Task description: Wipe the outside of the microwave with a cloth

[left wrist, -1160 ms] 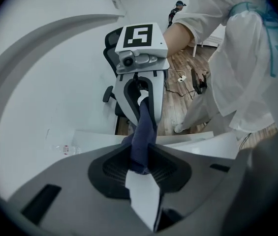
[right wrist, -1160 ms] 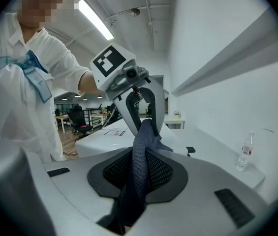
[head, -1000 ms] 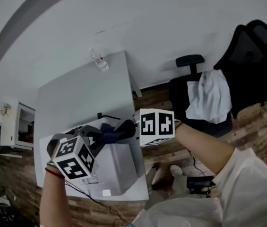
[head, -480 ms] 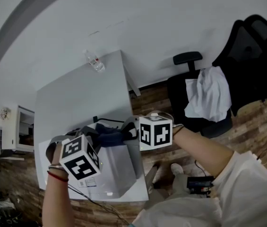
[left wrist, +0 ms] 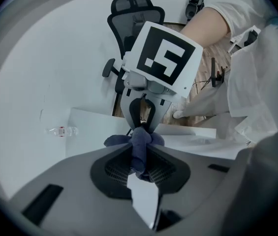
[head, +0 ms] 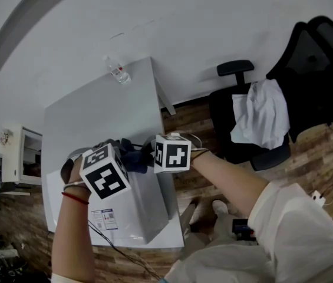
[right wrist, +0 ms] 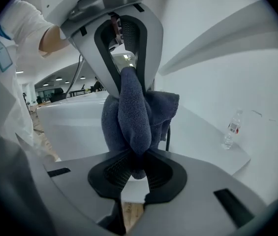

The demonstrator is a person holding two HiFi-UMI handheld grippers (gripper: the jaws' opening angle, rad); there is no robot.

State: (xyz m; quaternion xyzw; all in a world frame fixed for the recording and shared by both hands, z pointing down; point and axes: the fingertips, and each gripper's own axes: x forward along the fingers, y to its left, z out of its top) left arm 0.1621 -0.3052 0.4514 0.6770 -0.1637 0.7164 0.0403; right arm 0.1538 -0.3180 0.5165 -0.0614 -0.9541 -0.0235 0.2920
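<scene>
Left of centre in the head view, a white boxy microwave point(head: 145, 208) sits on the near end of a white rectangular table point(head: 95, 117). Just above its top, the two grippers meet tip to tip, and a dark blue terry cloth point(right wrist: 134, 112) is bunched between them. The left gripper point(left wrist: 139, 166) clamps one fold of the cloth. The right gripper point(right wrist: 138, 170) pinches another fold, its jaws having just been closing on the fabric. A clear plastic bottle point(head: 118, 71) lies at the table's far end, towards the upper left.
</scene>
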